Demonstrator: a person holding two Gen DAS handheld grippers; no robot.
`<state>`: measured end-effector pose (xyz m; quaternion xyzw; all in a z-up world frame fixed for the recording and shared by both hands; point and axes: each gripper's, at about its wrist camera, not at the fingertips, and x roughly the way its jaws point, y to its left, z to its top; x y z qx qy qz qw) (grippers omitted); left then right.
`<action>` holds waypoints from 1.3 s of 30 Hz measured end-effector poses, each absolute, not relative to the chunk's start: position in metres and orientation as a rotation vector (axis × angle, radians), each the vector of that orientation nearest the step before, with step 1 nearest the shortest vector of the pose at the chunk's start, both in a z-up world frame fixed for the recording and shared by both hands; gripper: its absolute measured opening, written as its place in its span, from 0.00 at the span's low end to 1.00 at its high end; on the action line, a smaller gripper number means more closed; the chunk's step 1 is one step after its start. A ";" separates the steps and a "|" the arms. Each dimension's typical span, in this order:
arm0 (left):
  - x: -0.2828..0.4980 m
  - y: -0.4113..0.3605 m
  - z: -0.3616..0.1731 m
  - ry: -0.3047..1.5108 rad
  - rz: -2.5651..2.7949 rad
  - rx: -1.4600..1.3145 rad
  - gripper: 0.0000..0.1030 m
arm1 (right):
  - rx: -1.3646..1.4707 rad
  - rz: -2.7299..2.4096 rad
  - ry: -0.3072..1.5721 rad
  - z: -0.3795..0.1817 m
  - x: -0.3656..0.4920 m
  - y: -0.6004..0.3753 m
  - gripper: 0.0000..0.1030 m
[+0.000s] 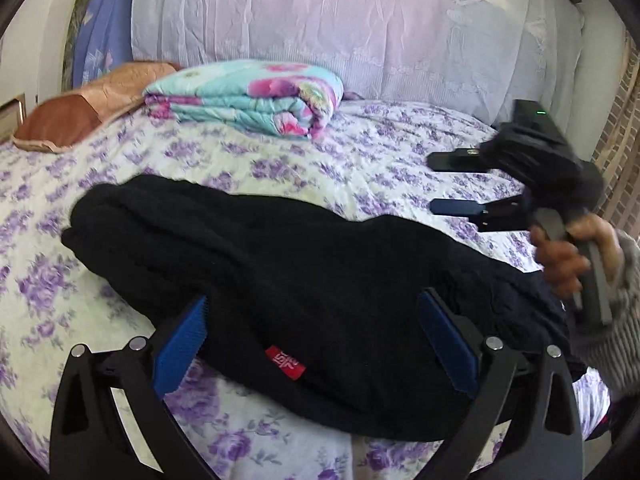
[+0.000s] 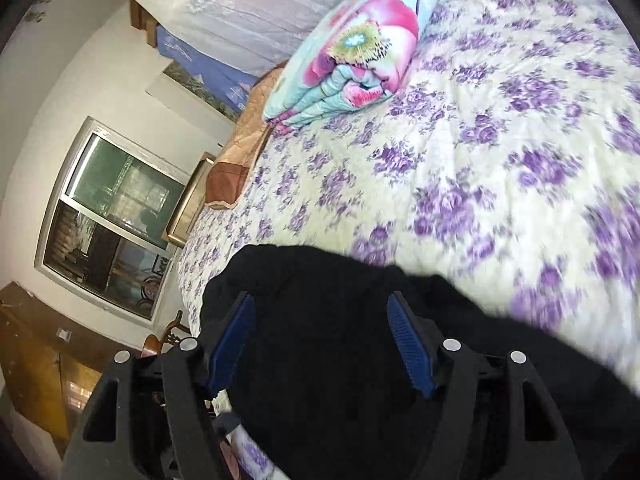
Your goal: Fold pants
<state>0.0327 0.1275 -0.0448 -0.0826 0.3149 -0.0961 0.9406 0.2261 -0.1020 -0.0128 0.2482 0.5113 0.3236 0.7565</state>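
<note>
The black pants (image 1: pixel 280 264) lie folded lengthwise across the purple-flowered bedspread (image 1: pixel 360 152), with a red label (image 1: pixel 286 362) near me. My left gripper (image 1: pixel 316 320) is open, its blue pads on either side of the near edge of the pants, not closed on them. My right gripper (image 1: pixel 432 182) shows at the right of the left wrist view, held in a hand, open and above the bed beyond the pants. In the right wrist view the open right gripper (image 2: pixel 322 312) hovers over the black pants (image 2: pixel 340 360).
A folded floral quilt (image 1: pixel 248 96) and a brown pillow (image 1: pixel 80 112) lie at the head of the bed by the lace-covered headboard (image 1: pixel 340 28). A window (image 2: pixel 116 216) and a wooden chair (image 2: pixel 164 340) stand beyond the bed's side.
</note>
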 end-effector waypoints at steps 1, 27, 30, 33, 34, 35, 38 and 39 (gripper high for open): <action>0.033 0.134 -0.045 0.652 -0.194 -0.176 0.95 | 0.506 0.697 1.140 -0.016 0.236 -0.099 0.68; 0.058 0.124 -0.064 0.836 -0.348 -0.054 0.95 | 0.811 1.008 1.194 -0.039 0.251 -0.087 0.76; 0.057 0.142 -0.049 0.794 -0.342 -0.175 0.95 | 0.780 1.114 1.266 -0.037 0.241 -0.044 0.76; 0.074 0.145 -0.060 0.871 -0.298 -0.150 0.95 | 0.656 0.952 1.363 -0.058 0.245 -0.023 0.76; 0.077 0.145 -0.068 0.903 -0.292 -0.141 0.95 | 0.614 0.872 1.356 -0.064 0.250 -0.026 0.67; 0.077 0.145 -0.074 0.910 -0.301 -0.128 0.95 | 0.597 0.813 1.338 -0.068 0.252 -0.033 0.58; 0.055 0.137 -0.067 0.846 -0.272 -0.013 0.95 | 0.637 0.754 1.259 -0.058 0.253 -0.049 0.50; 0.050 0.138 -0.063 0.830 -0.274 -0.018 0.95 | 0.634 0.812 1.241 -0.048 0.249 -0.044 0.55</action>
